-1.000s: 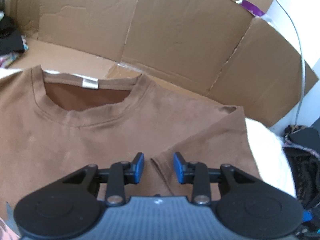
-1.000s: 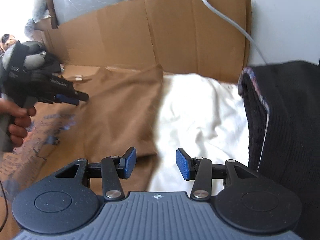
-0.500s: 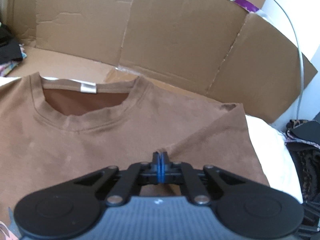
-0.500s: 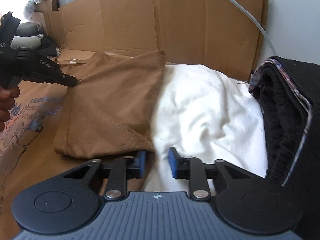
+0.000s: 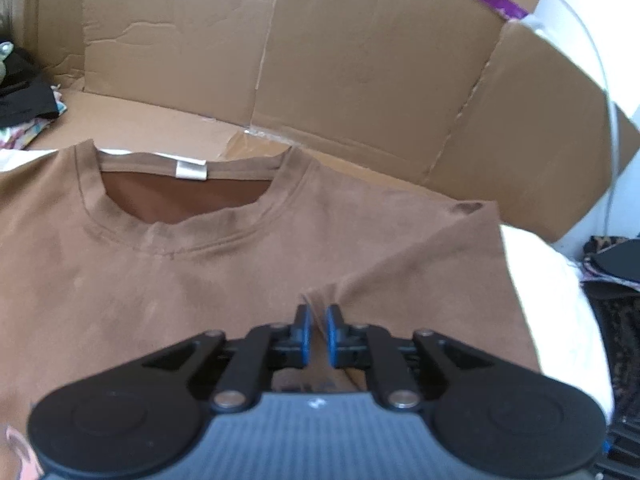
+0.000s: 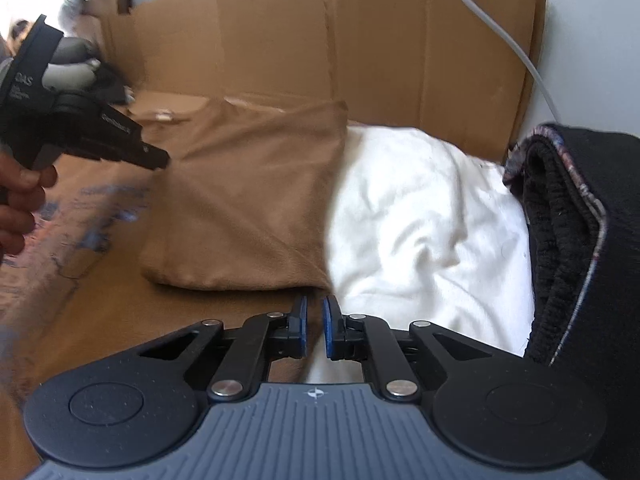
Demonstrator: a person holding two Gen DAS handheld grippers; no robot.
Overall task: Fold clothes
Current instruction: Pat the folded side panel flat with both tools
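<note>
A brown T-shirt [image 5: 208, 280] is seen spread flat with its collar toward the cardboard wall [image 5: 360, 64] at the back; a white label [image 5: 191, 169] is sewn inside the neckline. Its sleeve on the right side has been folded inward over the chest, so that a straight folded edge runs along the shirt's right side, beside a white cloth [image 6: 420, 224]. In the left wrist view, the left gripper [image 5: 315, 334] is held low over the shirt, and a small ridge of the folded sleeve's fabric is caught between its blue pads [image 5: 304, 336]; the jaws are nearly closed, pinching that fabric. In the right wrist view, the same gripper [image 6: 154, 157] is seen from the side, grasped by a hand [image 6: 18, 200], with its tip touching the brown cloth. The right gripper [image 6: 315, 326] is placed at the near corner of the folded part, just at the line where brown cloth meets white cloth; its jaws are drawn close with a narrow gap left between the pads, and whether any fabric is held there cannot be told. A dark folded garment [image 6: 572, 248] with a patterned edge is piled at the right of the white cloth. A white cable [image 6: 500, 36] is hung across the cardboard behind.
</note>
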